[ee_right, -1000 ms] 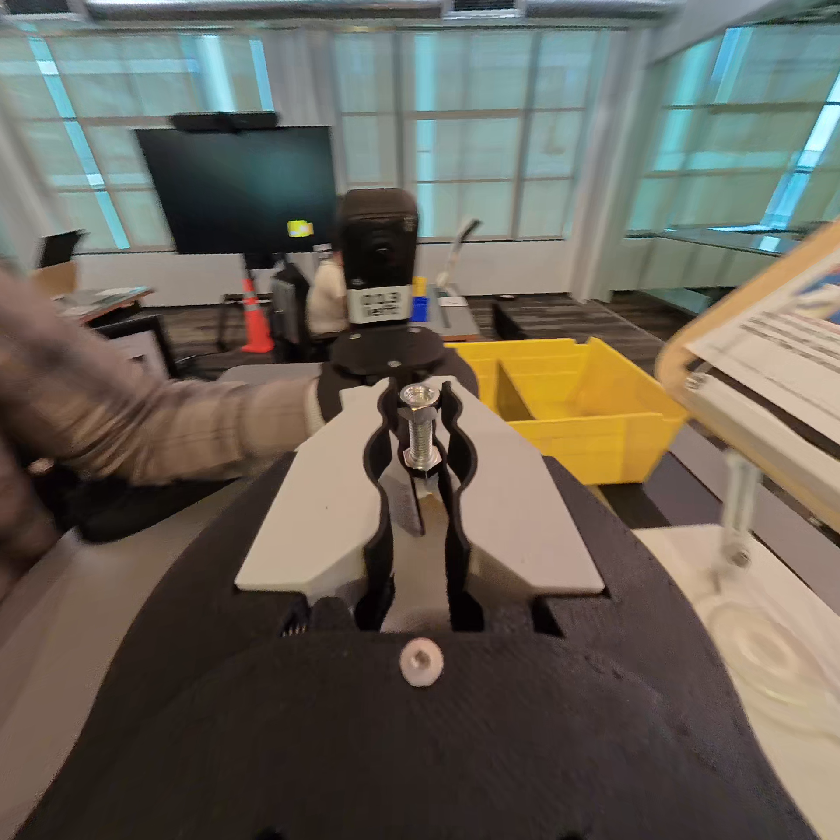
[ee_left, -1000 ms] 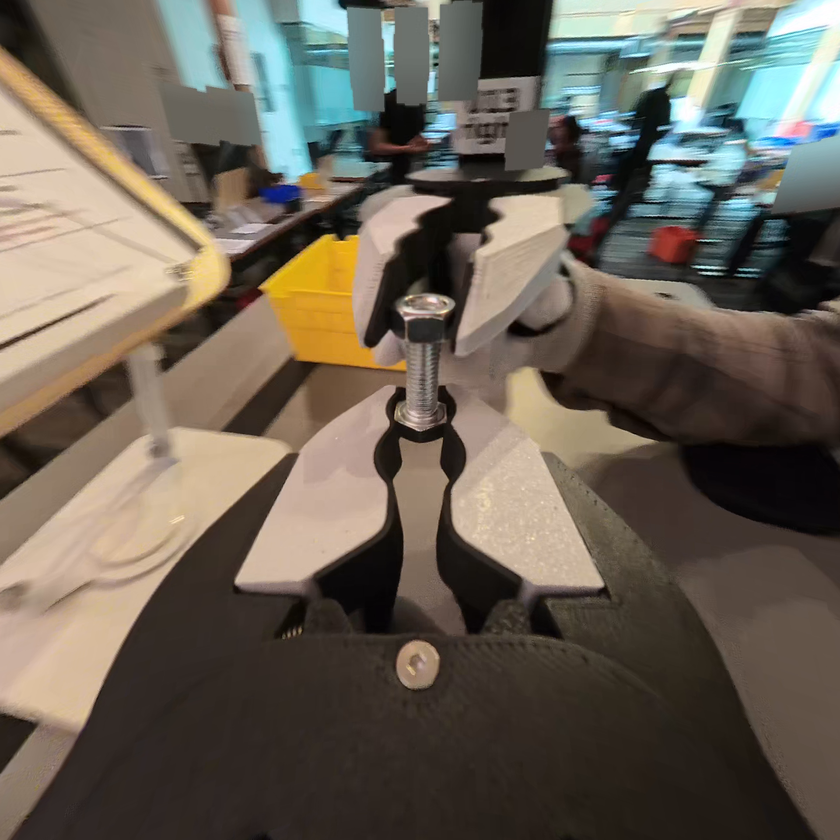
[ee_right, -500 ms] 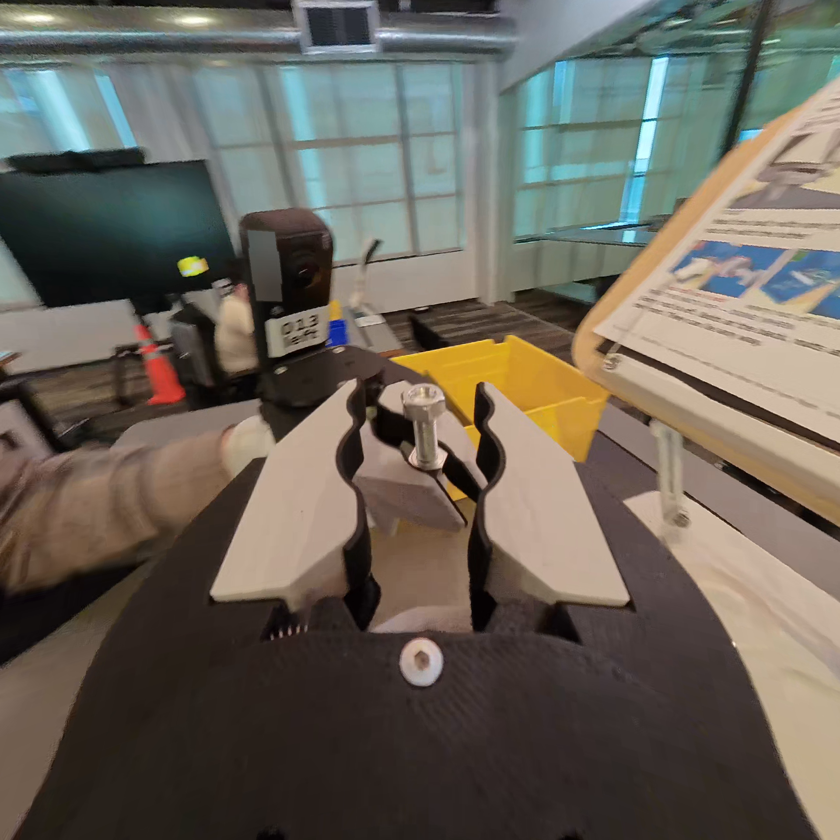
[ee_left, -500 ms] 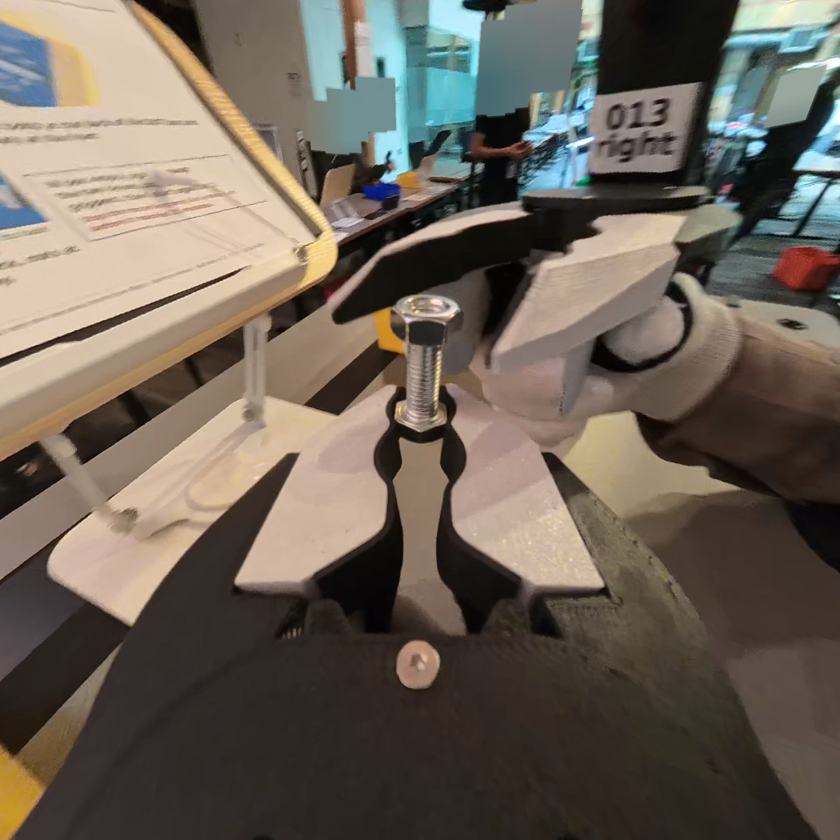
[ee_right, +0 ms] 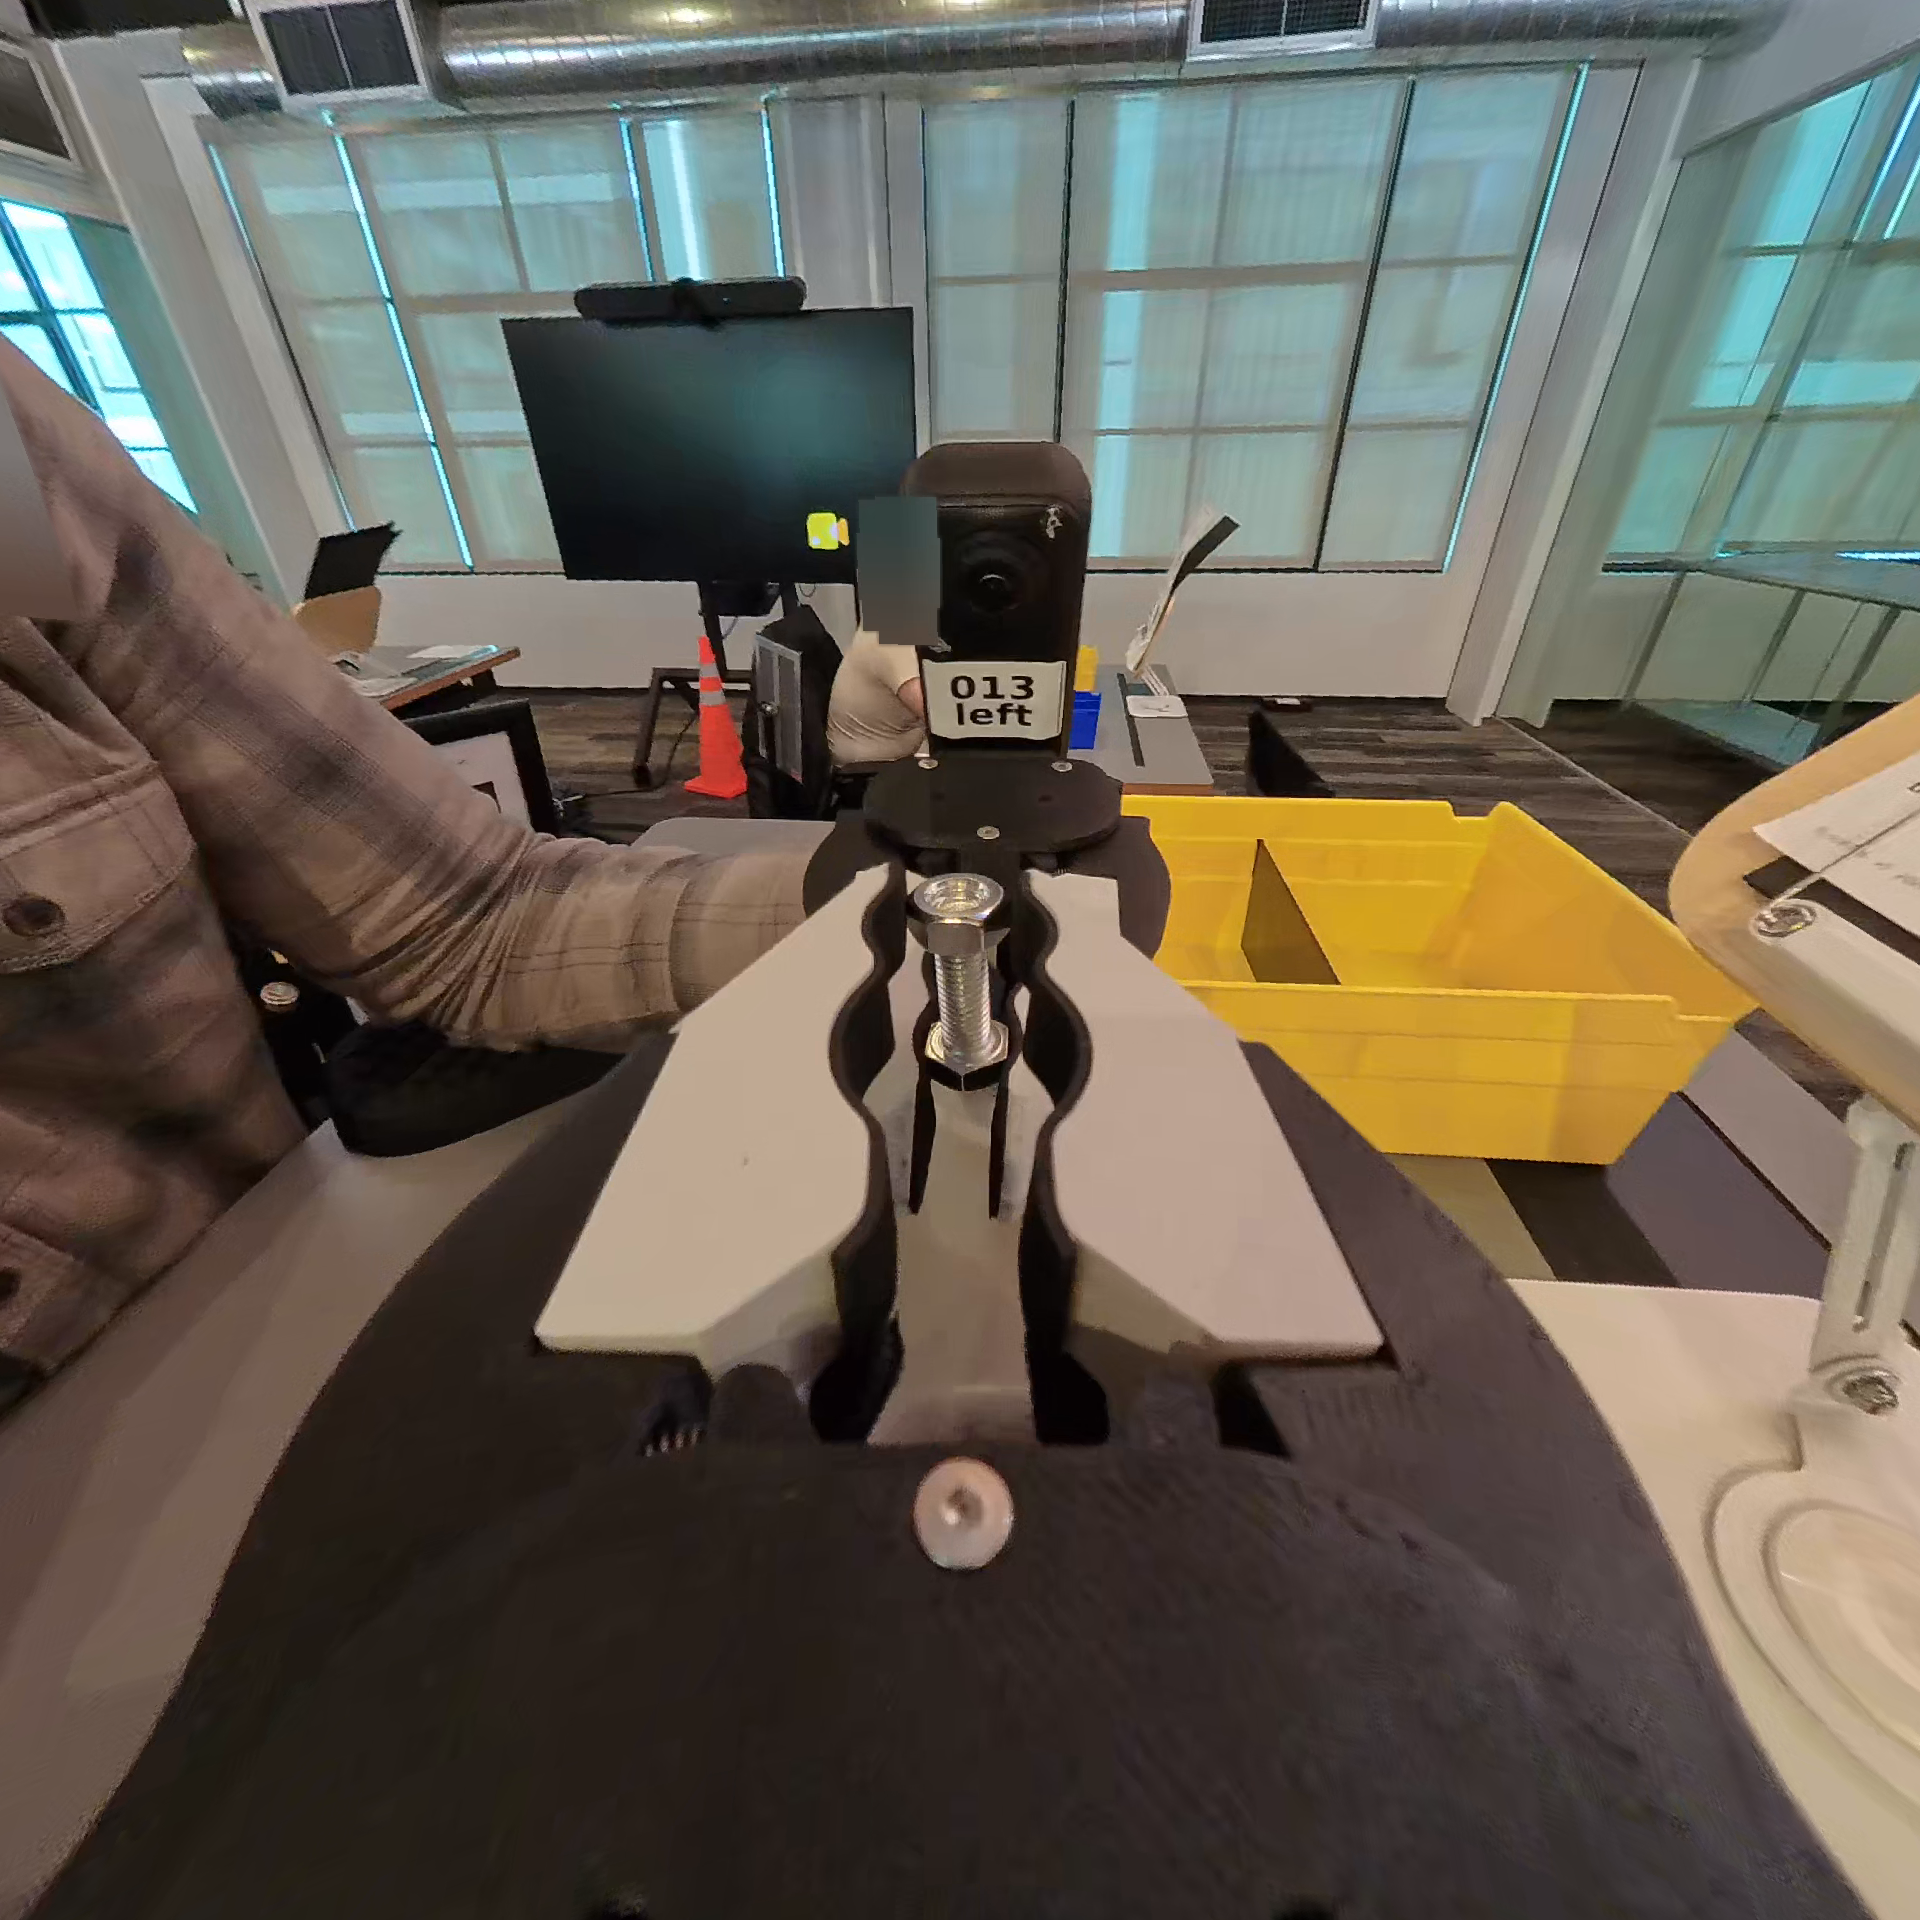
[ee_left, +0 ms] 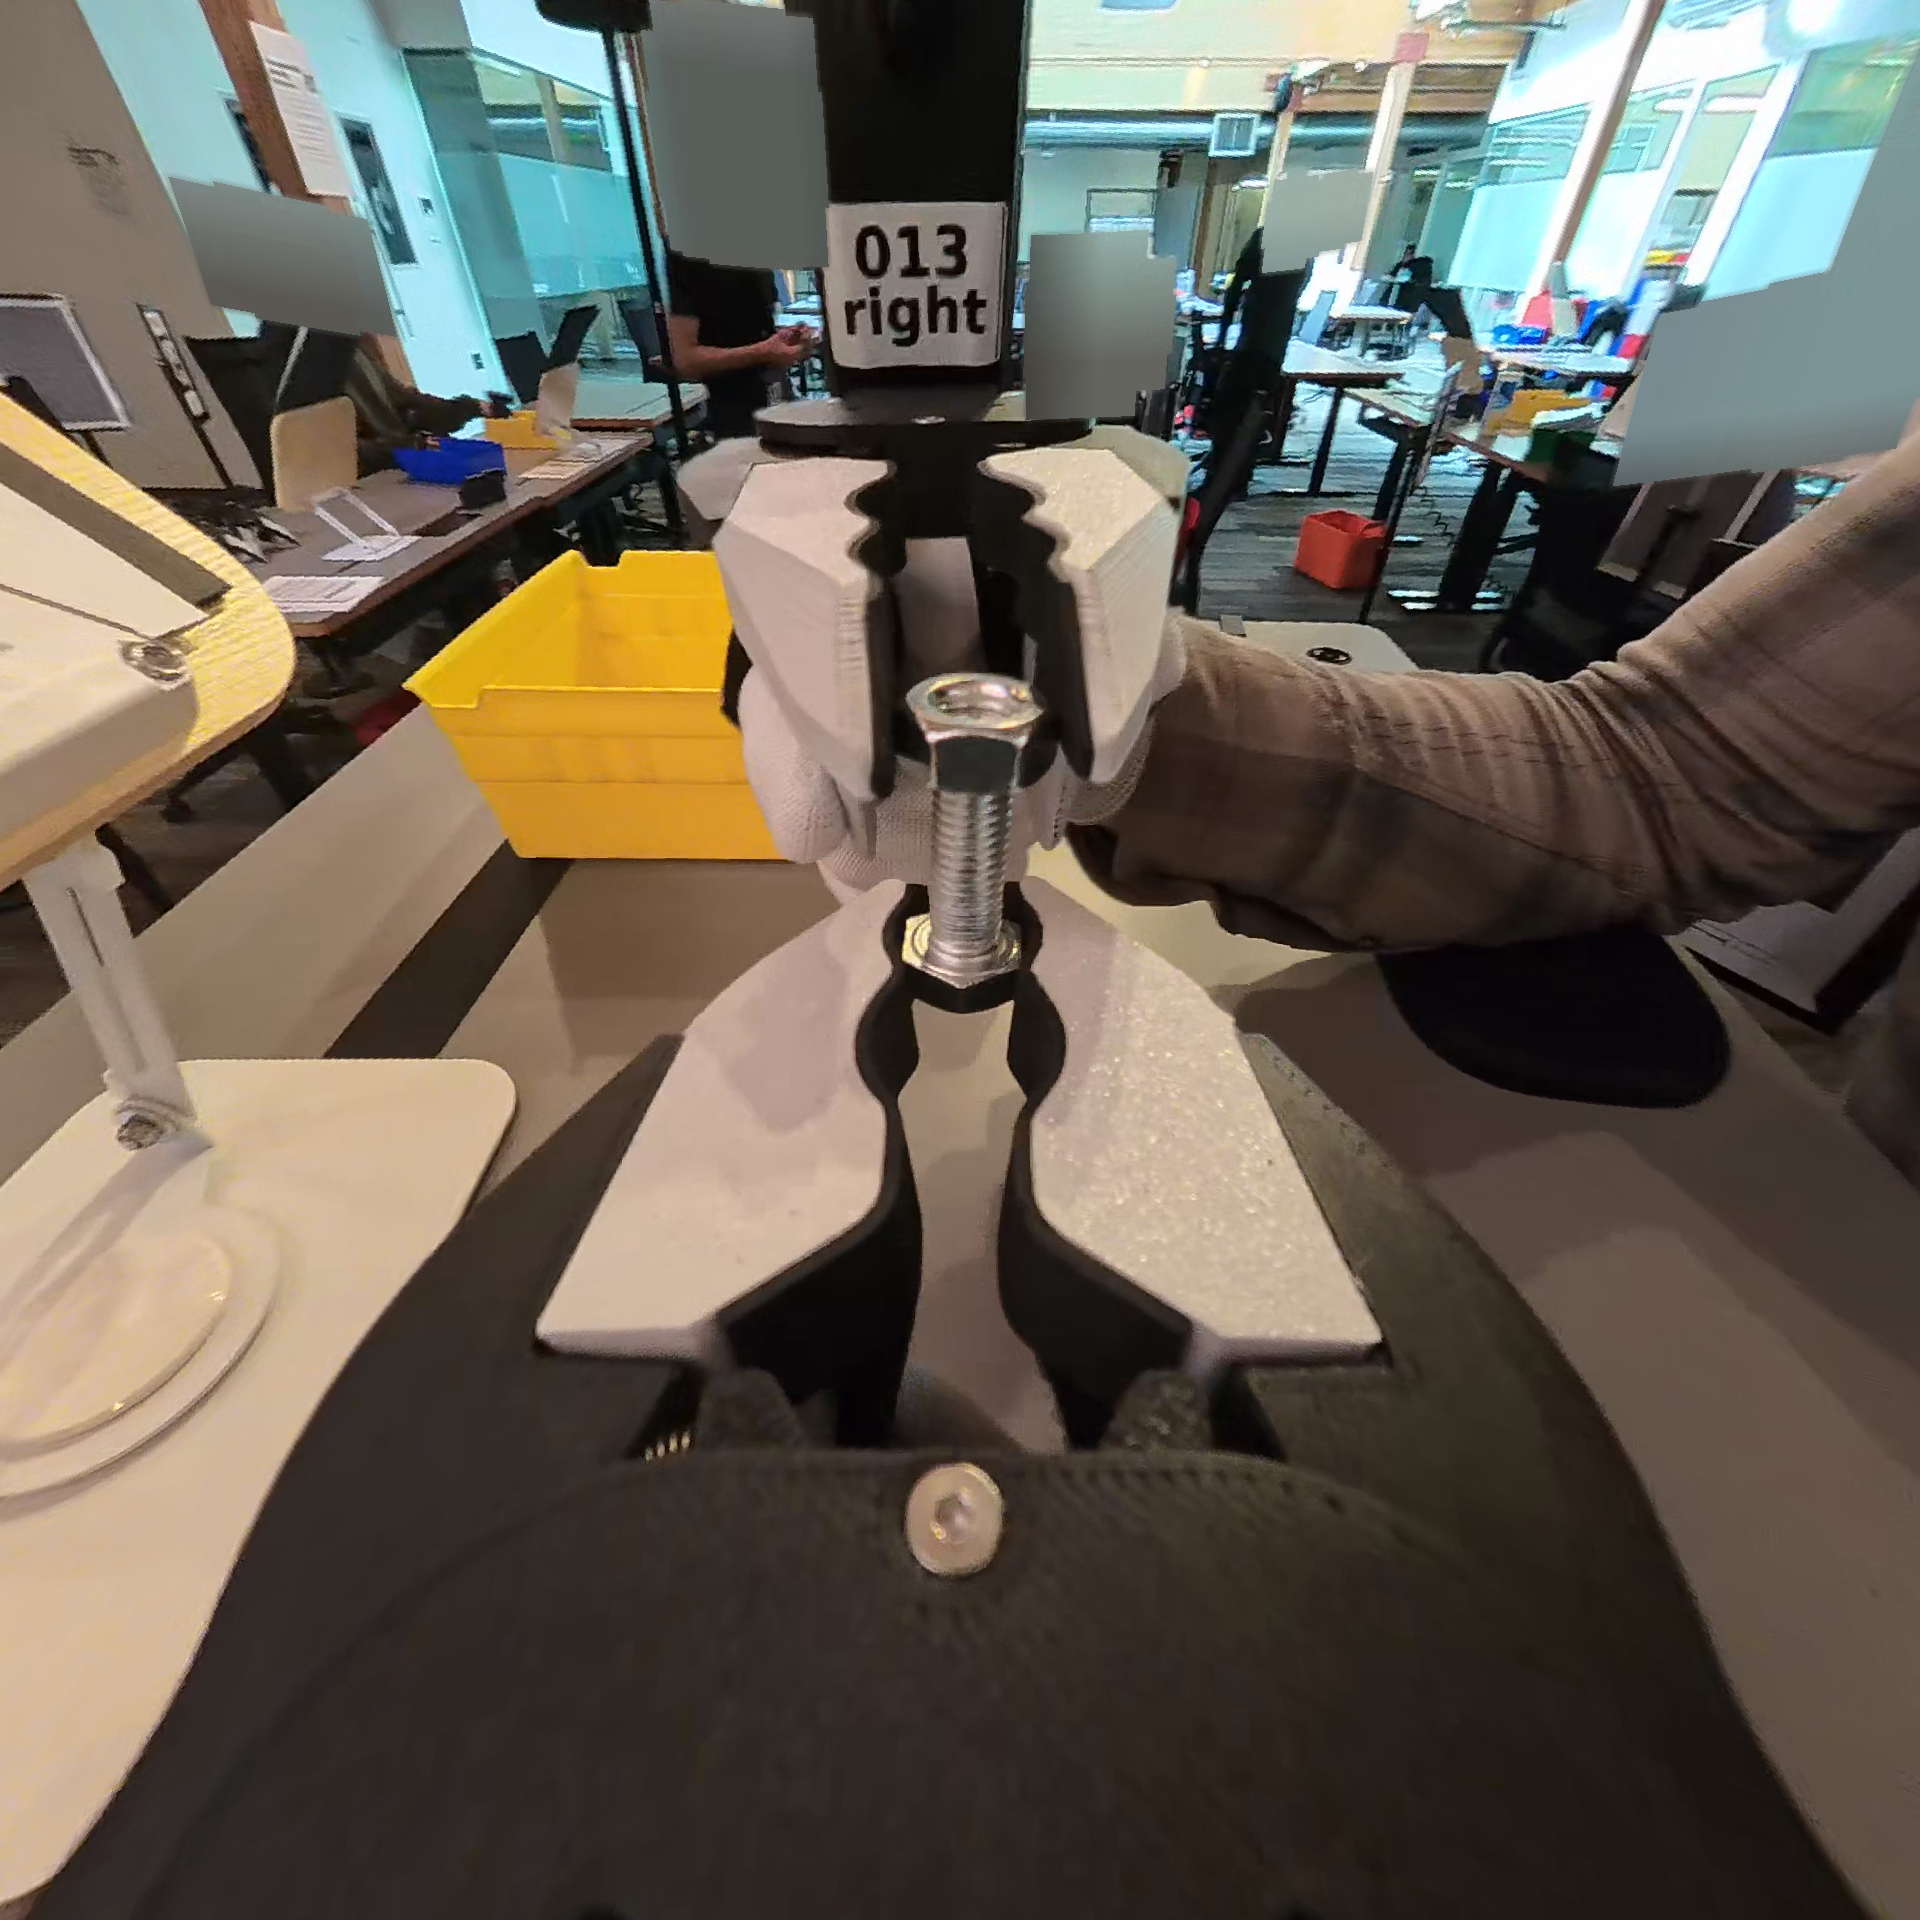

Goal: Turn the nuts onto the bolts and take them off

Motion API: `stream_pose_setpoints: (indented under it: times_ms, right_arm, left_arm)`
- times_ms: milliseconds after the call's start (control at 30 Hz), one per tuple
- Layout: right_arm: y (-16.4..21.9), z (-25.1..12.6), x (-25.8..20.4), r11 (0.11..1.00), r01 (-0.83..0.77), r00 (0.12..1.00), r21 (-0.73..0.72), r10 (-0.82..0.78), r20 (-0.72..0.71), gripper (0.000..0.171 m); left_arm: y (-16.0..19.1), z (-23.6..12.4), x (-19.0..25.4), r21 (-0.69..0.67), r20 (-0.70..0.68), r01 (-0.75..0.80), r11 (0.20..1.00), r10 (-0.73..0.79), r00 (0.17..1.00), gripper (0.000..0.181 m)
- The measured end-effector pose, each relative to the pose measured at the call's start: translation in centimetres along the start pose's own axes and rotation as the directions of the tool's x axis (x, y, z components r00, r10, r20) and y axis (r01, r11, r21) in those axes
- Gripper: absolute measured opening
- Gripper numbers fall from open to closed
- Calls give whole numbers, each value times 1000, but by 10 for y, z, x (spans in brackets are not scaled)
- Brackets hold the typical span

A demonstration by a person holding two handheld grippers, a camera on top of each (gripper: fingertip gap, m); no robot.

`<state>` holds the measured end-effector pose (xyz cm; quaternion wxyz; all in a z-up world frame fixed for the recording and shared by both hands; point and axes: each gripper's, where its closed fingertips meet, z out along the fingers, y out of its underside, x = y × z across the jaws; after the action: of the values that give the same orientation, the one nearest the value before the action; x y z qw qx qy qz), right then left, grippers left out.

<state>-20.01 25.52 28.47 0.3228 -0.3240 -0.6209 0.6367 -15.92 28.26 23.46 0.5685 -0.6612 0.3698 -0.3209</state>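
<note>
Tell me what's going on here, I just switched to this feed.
A person is working a nut and bolt with two handheld grippers, above a table. The left gripper is clamped on the head of the bolt and holds it upright. The right gripper faces it from the opposite side, its fingers closed around the nut, which sits at the very tip of the thread. Whether it is being turned on or off can't be told from this moment.
</note>
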Motion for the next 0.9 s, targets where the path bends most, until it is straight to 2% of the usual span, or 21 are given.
stream_pose_setpoints:
  times_ms: [100, 200, 300, 367, 433, 467, 500, 567, 667, 800, 900]
  right_arm:
    - [-1, 0, 17, 1000, -8, 995, -2, 8, -97, 17]
    - [2, 2, 54, 999, -46, 949, 10, 47, -311, 17]
    - [13, 5, 91, 991, -120, 809, 56, 130, -574, 17]
    - [21, 9, 100, 989, -126, 715, 80, 146, -684, 18]
    - [26, 13, 101, 993, -107, 700, 42, 105, -706, 18]
    - [26, 14, 99, 994, -107, 722, 28, 97, -685, 29]
    - [25, 13, 100, 993, -114, 736, 37, 109, -668, 47]
    - [12, 12, 88, 993, -95, 821, 74, 120, -559, 40]
    - [7, 10, 65, 994, -99, 925, 42, 108, -363, 39]
    - [5, -2, 32, 997, -79, 986, 9, 80, -149, 38]
    - [-2, -6, 7, 996, -81, 997, 25, 81, -6, 39]
  left_arm:
    - [-1, -2, -20, -3, 120, 10, 1000, -9, 993, 14]
    - [4, -11, -63, -27, 389, 25, 999, -13, 921, 14]
    - [18, -28, -102, -91, 651, 61, 994, 13, 759, 14]
    - [28, -31, -109, -103, 678, 82, 991, 9, 735, 14]
    - [31, -34, -110, -71, 647, 105, 992, -34, 762, 14]
    - [29, -34, -108, -55, 621, 110, 992, -52, 782, 13]
    - [26, -30, -101, -38, 562, 131, 991, -87, 823, 13]
    - [21, -25, -87, -21, 468, 120, 993, -96, 879, 14]
    - [14, -17, -67, -16, 345, 92, 996, -81, 935, 14]
    - [-1, -8, -26, 40, 109, 65, 997, -69, 992, 14]
    - [1, -2, 4, 11, -59, 61, 998, -60, 996, 14]
